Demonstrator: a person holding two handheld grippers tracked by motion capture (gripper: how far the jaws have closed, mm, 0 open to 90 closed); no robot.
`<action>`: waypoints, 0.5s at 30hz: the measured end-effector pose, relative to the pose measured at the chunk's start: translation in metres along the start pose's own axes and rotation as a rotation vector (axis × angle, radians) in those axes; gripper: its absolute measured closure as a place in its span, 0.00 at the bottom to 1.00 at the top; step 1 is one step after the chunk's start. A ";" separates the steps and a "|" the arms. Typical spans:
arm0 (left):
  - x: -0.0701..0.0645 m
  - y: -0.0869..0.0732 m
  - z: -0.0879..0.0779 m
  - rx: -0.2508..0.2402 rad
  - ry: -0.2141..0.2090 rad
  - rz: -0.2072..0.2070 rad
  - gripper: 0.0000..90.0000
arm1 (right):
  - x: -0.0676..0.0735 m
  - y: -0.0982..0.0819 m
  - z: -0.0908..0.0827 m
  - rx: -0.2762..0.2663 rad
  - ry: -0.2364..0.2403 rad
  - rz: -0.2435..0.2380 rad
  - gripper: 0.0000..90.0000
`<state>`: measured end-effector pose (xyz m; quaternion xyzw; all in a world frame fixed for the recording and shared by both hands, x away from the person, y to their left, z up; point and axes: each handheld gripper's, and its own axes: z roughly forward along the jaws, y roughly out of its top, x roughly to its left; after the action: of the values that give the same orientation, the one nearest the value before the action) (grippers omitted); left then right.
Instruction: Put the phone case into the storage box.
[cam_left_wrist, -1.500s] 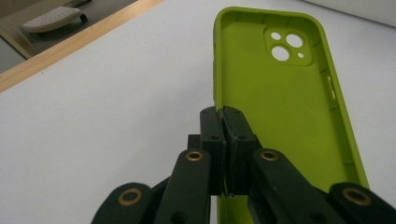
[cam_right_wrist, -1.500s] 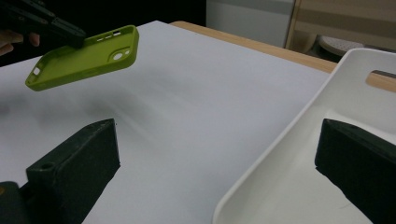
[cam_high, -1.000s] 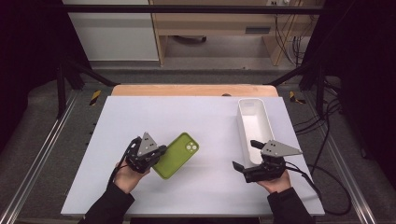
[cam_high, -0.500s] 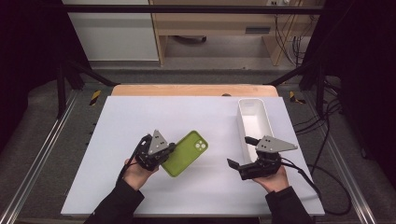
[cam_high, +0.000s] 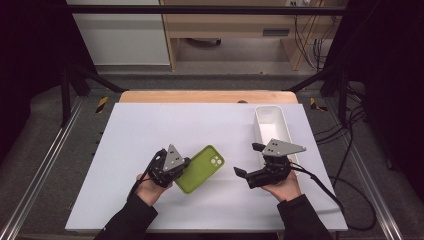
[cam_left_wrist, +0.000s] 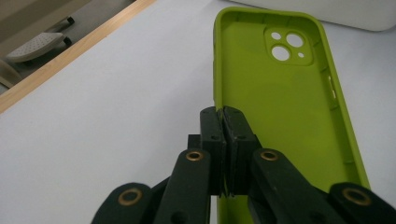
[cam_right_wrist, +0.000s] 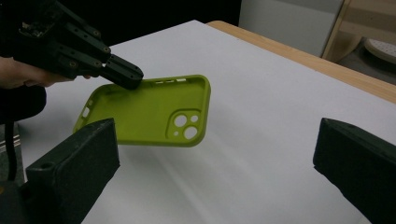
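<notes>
Pinching one long side wall of the lime-green soft silicone phone case (cam_left_wrist: 285, 116), the left claw (cam_left_wrist: 225, 122) has its black jaws pressed together on that thin rim. In the high view this left claw (cam_high: 181, 165) sits at about seven o'clock from the middle of the white bench (cam_high: 160, 125), and the case (cam_high: 201, 169) extends from it toward two o'clock, its camera cut-out at the far end. Seen from the right gripper view, the case (cam_right_wrist: 149, 112) is tilted, hollow side up, and lifted off the bench with a shadow under it, the left claw (cam_right_wrist: 123, 74) gripping its far edge.

The right claw (cam_high: 247, 162) is at about five o'clock on the bench, pointing toward nine o'clock at the case, close to it but apart. Its jaws are spread wide with nothing between them.

Beyond the right hand (cam_high: 282, 187), at about three o'clock, lies a long white rectangular plastic tray (cam_high: 260, 125), lengthwise toward twelve o'clock.
</notes>
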<state>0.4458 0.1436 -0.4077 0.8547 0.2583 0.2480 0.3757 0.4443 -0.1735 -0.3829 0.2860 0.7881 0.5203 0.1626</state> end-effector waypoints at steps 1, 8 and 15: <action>-0.001 0.000 0.000 0.000 -0.002 0.003 0.98 | 0.000 0.000 0.001 0.005 0.004 0.002 0.01; -0.007 0.001 -0.001 -0.005 -0.003 0.022 0.98 | 0.000 0.003 0.010 0.033 0.009 0.009 0.01; -0.011 0.002 -0.003 -0.011 -0.002 0.037 0.98 | 0.002 0.011 0.020 0.034 0.028 0.016 0.01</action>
<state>0.4360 0.1373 -0.4067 0.8576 0.2407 0.2553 0.3760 0.4567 -0.1541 -0.3810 0.2877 0.7968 0.5119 0.1423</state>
